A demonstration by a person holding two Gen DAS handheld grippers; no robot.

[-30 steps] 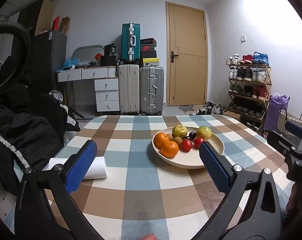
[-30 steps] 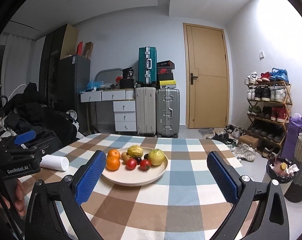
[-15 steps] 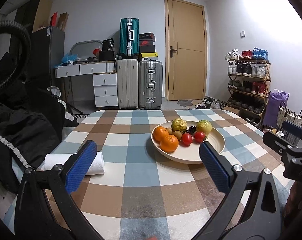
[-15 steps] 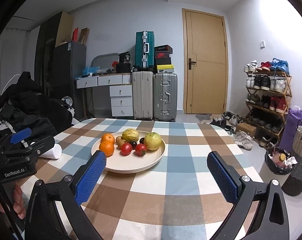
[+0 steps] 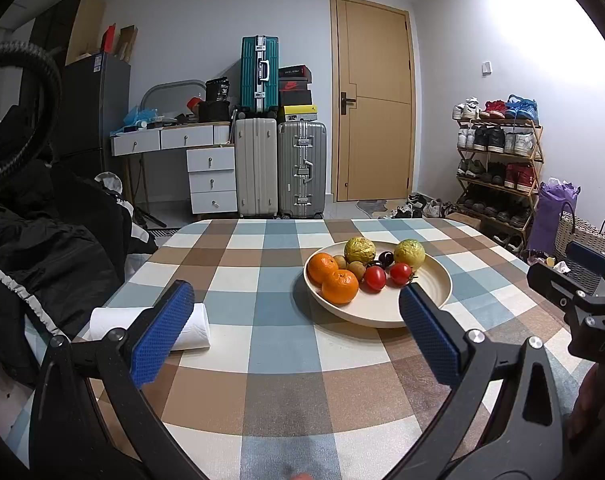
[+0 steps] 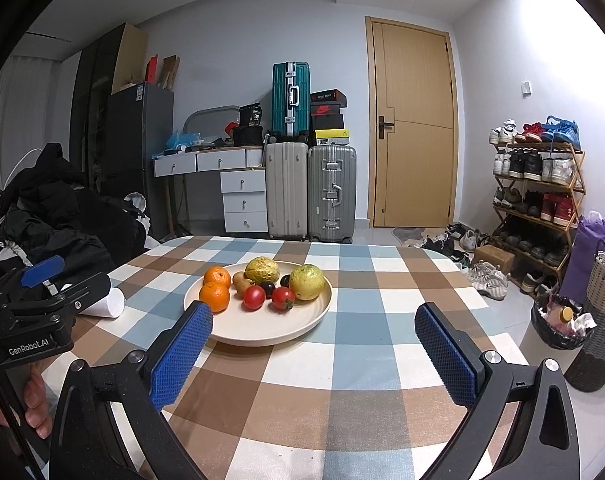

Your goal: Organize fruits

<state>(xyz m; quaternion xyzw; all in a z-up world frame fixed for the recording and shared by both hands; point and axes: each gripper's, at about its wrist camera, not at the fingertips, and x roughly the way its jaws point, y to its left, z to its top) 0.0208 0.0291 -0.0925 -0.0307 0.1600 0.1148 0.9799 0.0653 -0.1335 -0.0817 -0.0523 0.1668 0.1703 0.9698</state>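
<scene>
- Both tools hang above the checked surface [image 6: 366,364] as I look on from afar: the left gripper [image 5: 294,320] and the right gripper [image 6: 314,340] each have their fingers spread wide, holding nothing.
- The fruit sits heaped in a cream plate [image 6: 306,326] near the middle of the surface: two oranges [image 6: 214,296], two tomatoes [image 6: 254,297], two yellow-green fruits [image 6: 307,282], some small brown ones and dark ones I cannot name for certain.
- A paper roll [image 5: 194,326] lies on its side, well apart from the plate, on the left.
- Risk, as I judge it: the round fruits touch one another, so fingers closing on one could nudge its neighbour over the low rim and off the surface.
- The tomatoes look soft; too hard a squeeze would split them.
- The plate is shallow and light-looking; a push from the side might slide it on the cloth.
- With both grippers aimed at one plate, they could collide.
</scene>
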